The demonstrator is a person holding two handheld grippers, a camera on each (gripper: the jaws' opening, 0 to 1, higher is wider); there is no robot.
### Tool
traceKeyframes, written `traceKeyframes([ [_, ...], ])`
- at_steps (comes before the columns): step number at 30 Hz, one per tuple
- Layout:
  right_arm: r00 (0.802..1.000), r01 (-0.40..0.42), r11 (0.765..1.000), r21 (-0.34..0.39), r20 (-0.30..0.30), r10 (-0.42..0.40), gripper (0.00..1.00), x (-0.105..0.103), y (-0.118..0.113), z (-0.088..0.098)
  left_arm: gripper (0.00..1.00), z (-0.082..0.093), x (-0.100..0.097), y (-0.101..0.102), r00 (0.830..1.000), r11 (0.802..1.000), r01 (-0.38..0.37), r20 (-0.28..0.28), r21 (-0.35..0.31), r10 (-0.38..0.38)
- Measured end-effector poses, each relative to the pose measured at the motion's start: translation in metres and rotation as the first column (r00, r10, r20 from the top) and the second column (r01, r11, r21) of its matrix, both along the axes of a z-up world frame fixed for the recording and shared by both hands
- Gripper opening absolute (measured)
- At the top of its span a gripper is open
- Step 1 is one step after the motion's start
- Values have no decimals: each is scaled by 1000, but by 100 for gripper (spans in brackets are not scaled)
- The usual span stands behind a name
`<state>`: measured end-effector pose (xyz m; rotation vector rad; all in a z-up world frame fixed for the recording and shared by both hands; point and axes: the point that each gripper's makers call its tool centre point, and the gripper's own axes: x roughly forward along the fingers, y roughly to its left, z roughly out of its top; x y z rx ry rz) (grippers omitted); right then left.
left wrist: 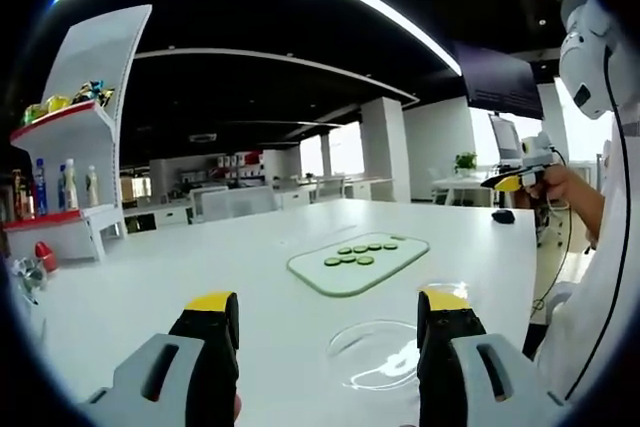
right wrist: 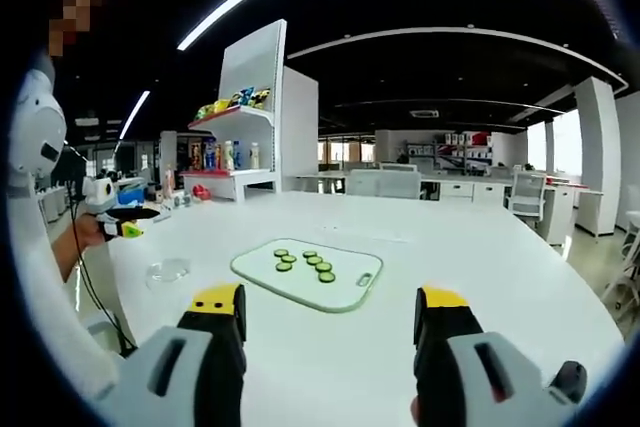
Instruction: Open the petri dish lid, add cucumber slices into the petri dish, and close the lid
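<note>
On the white table (left wrist: 200, 267), the dish (left wrist: 385, 352) sits near the board (right wrist: 305, 277) of cucumber slices (left wrist: 358, 253), handy for loading. Both claws, left gripper (left wrist: 328, 322) and right gripper (right wrist: 330, 322), gape wide, holding nothing.

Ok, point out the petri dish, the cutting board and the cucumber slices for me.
petri dish (left wrist: 385, 355): left gripper view, on the middle of the clear lid.
cutting board (right wrist: 345, 292): right gripper view, on bare board near its handle end.
cucumber slices (left wrist: 358, 252): left gripper view, on a slice in the middle of the group.
</note>
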<state>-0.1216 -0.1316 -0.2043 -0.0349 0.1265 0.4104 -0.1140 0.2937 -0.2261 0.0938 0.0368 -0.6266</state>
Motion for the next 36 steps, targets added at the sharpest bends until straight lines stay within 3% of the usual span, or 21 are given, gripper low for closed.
traceKeyframes([
  [20,998,-34,999,-32,-44,33,66,2,16,-6,73,1,-4,0,1000,1000,28,8,-4,-28],
  [30,995,-32,999,-38,-94,29,65,12,21,-12,74,-6,-6,0,999,999,38,-6,12,-38],
  [36,995,-49,997,-55,-90,44,65,18,29,-6,74,-11,-5,0,999,999,31,-24,40,-30],
])
